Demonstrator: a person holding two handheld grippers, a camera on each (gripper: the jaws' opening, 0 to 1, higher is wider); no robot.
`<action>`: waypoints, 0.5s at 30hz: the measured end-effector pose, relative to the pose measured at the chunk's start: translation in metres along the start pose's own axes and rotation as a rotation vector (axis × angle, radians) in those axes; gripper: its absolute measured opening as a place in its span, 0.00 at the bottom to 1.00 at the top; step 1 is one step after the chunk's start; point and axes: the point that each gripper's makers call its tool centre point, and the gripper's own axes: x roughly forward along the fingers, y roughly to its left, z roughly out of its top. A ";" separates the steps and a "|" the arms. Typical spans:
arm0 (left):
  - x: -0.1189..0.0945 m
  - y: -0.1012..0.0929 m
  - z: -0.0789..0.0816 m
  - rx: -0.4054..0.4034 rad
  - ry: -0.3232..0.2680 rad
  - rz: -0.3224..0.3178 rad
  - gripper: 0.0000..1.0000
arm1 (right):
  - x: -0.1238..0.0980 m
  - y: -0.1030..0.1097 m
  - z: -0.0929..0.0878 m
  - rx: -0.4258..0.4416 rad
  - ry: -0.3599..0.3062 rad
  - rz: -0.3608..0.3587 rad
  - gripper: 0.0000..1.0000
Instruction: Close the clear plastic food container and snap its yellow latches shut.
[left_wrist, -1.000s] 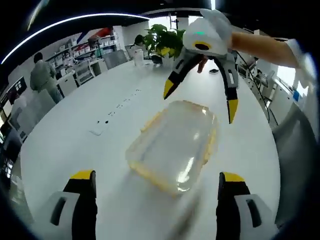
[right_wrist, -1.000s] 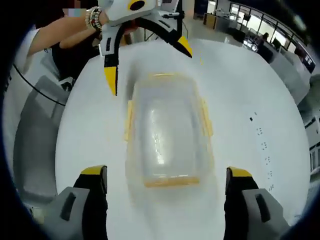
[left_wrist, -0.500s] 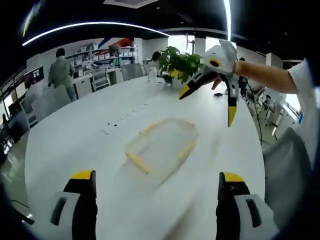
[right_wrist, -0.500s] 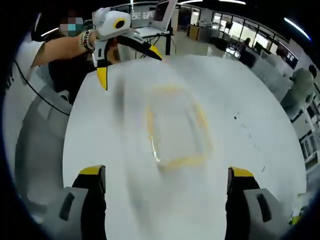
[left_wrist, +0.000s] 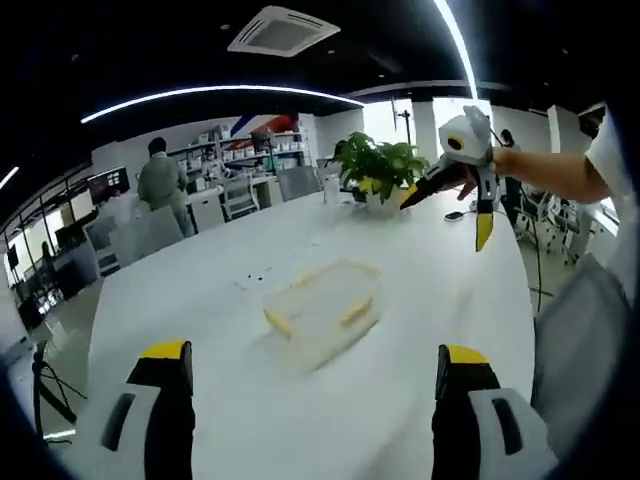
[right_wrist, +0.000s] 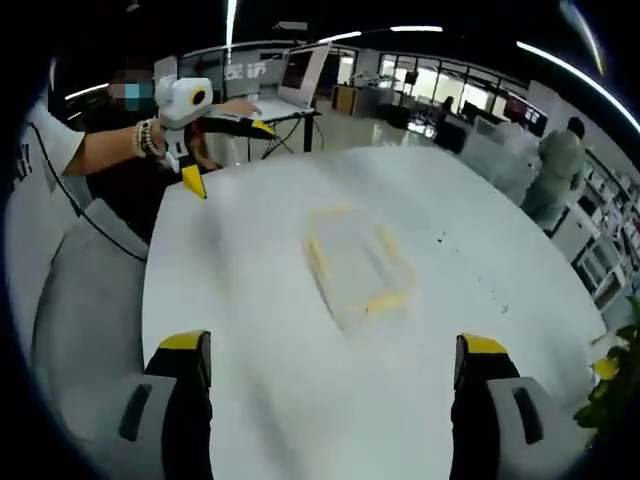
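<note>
**A:** Layout, big to small?

**B:** White table (left_wrist: 200, 300) took up most of the left gripper view, and the right gripper view too. A grey chair (right_wrist: 85, 300) was pushed up to its edge on the person's side. Far end of the room: shelving, and a person in a grey top (left_wrist: 160, 180) standing with their back turned. A potted plant (left_wrist: 378, 168) sat on the table's far end.

**A:** Container?

**B:** Clear plastic food container (left_wrist: 322, 308) lay flat on the table, near the middle, nothing touching it — yellow latches (left_wrist: 356, 311) showed along its edges. Motion blur; couldn't tell if the latches were snapped down.

**A:** Grippers?

**B:** Left gripper (left_wrist: 313, 400) had its jaws spread wide, nothing between them, well short of the container. Right gripper (right_wrist: 335, 395) the same — jaws spread, empty. In the left gripper view the right gripper appeared held up in the air beyond the container, clear of the table, its yellow-tipped fingers (left_wrist: 484, 228) apart. A hand (left_wrist: 505, 163) gripped it.
</note>
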 end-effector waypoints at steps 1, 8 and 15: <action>-0.008 -0.003 -0.001 -0.008 0.002 -0.001 0.98 | -0.005 0.007 -0.001 0.008 -0.006 -0.005 1.00; -0.049 -0.015 -0.001 -0.086 -0.093 0.057 0.98 | -0.023 0.047 -0.003 0.027 -0.075 -0.026 1.00; -0.086 -0.035 -0.025 -0.130 -0.109 0.133 0.97 | -0.035 0.077 -0.006 0.088 -0.185 -0.103 1.00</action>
